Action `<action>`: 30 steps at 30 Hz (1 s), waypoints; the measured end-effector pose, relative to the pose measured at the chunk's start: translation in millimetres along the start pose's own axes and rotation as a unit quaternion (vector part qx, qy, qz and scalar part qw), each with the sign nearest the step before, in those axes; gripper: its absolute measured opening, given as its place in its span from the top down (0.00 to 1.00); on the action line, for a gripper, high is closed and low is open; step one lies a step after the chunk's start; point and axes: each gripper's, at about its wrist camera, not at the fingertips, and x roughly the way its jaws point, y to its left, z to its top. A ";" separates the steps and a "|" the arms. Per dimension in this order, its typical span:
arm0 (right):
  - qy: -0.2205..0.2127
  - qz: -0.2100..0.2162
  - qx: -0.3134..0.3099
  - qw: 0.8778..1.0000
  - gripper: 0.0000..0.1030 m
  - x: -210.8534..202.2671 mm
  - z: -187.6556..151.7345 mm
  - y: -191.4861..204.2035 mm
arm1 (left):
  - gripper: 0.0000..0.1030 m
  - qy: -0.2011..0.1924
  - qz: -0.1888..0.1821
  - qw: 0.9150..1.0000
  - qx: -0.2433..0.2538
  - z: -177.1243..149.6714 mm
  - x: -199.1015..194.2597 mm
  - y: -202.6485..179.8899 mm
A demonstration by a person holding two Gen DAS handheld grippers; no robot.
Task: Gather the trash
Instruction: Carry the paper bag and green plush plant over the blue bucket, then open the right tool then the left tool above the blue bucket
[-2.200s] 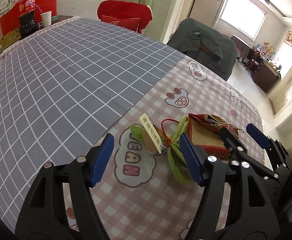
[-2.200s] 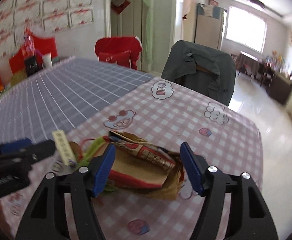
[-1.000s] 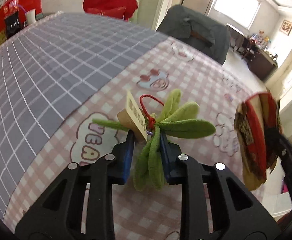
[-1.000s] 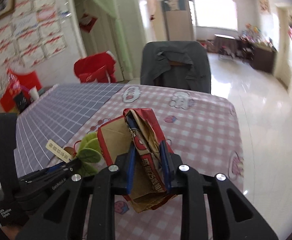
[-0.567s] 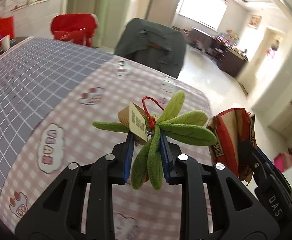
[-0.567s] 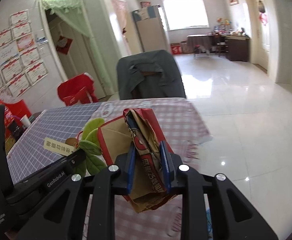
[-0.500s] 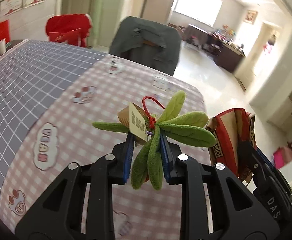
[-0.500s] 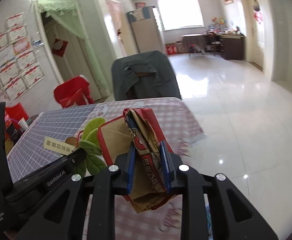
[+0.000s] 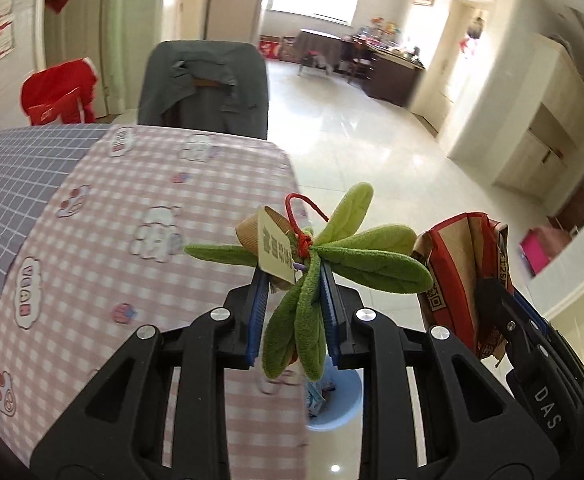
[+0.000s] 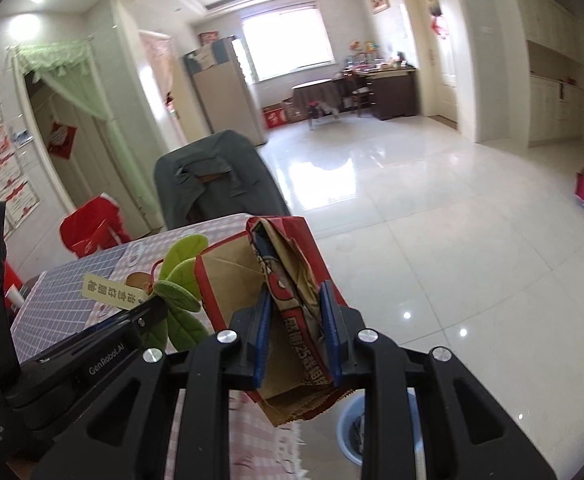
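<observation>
My left gripper is shut on a green plush leaf bundle with a red cord and a paper tag, held in the air past the table edge. My right gripper is shut on a crumpled red and brown paper bag, held beside it; the bag also shows at the right of the left wrist view. The leaf bundle shows left of the bag in the right wrist view. A light blue bin with trash in it stands on the floor below both grippers, and shows in the right wrist view.
The table with a pink checked cloth and grey grid cloth lies to the left. A chair draped in a grey jacket stands at its far end, a red chair further left. Glossy tiled floor spreads to the right.
Both grippers closed on their items on the table, lifted them and swung right past the table edge. The blue bin on the floor has come into view below them.
</observation>
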 end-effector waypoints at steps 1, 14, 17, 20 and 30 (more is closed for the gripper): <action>-0.001 -0.005 0.005 1.000 0.77 -3.3 -0.8 -7.2 | 0.76 0.002 -0.006 1.000 0.004 -1.5 0.7 -8.2; -0.014 -0.006 0.083 0.996 0.63 -11.2 -6.7 -78.6 | 0.76 0.011 -0.017 0.999 0.028 -11.5 15.0 -56.3; -0.015 -0.010 0.078 0.997 0.56 -12.1 -5.9 -83.9 | 0.76 0.012 -0.018 0.999 0.029 -12.0 18.0 -63.2; -0.021 -0.015 0.065 0.998 0.54 -16.7 -2.3 -84.6 | 0.76 0.017 -0.021 0.999 0.029 -14.5 21.3 -71.0; -0.053 -0.048 0.046 0.996 0.49 -38.1 7.3 -89.8 | 0.75 0.022 -0.039 0.998 0.040 -17.1 22.2 -98.8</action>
